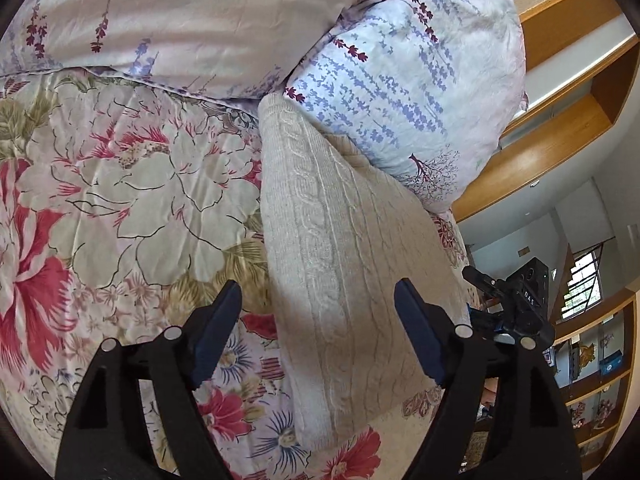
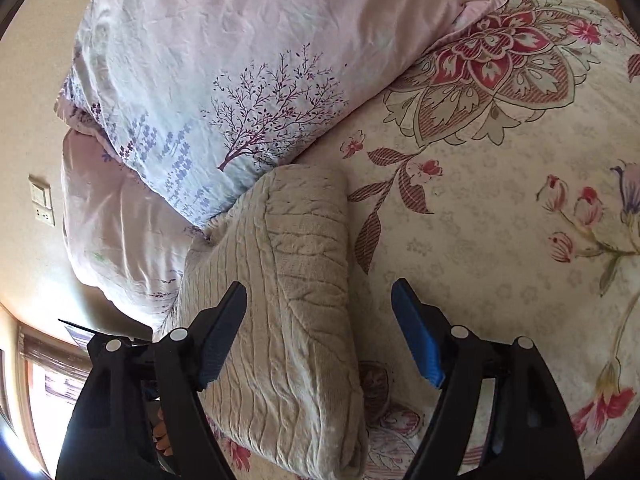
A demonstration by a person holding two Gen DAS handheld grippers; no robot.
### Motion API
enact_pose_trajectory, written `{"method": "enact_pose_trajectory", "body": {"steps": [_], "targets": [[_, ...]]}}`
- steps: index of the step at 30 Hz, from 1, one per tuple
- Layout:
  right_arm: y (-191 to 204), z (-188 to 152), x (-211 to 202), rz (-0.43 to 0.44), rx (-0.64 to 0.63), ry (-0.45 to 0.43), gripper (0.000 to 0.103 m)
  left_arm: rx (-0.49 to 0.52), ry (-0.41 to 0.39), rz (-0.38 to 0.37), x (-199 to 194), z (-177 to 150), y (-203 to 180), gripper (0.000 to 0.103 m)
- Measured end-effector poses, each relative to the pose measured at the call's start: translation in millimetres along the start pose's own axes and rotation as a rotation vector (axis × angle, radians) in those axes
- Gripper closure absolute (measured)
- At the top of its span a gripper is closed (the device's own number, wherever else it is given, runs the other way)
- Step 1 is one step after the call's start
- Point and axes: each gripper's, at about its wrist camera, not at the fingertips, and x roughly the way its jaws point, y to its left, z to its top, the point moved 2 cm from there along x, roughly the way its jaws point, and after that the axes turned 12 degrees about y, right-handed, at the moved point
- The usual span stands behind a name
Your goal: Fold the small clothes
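Both grippers, left [image 1: 318, 308] and right [image 2: 319, 310], hover with jaws spread wide, gripping nothing, above the floral quilted bedspread [image 1: 120, 184]. Lavender-print pillows [image 1: 404, 92] lie beyond. Between them, touching one pillow, rests the folded beige cable-knit sweater [image 1: 340, 264].

Both wrist cameras look down along open claws, close above the bed [image 1: 120, 200]. The left view faces the sweater [image 1: 340, 260] toward 12 o'clock; the right view shares that sweater [image 2: 288, 300] and the pillow [image 2: 200, 100] beyond it.
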Motion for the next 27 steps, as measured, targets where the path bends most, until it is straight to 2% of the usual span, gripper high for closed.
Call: {"method": "enact_pose_trajectory", "body": {"steps": [4,9,12,14,27], "targets": [[1.6,2.4,7.2,-0.001,-0.008,0.011,0.027,-0.004,0.029,-0.011,12.7,5.4,-4.0,0.025],[3.9,3.2,10.7,-0.007,-0.035,0.017,0.027,0.074,0.027,0.153,25.9,9.1,-20.2,0.024],[7.3,2.9,13.3,-0.014,-0.061,0.024,0.029,0.11,0.02,0.197,29.0,10.3,-28.2,0.024],[10.1,2.3,17.6,-0.008,-0.073,0.04,0.033,0.105,0.027,0.188,30.8,12.6,-28.4,0.024],[16.4,1.1,24.1,-0.018,-0.116,0.046,0.035,0.07,0.043,0.14,40.9,19.5,-26.9,0.023]]}}
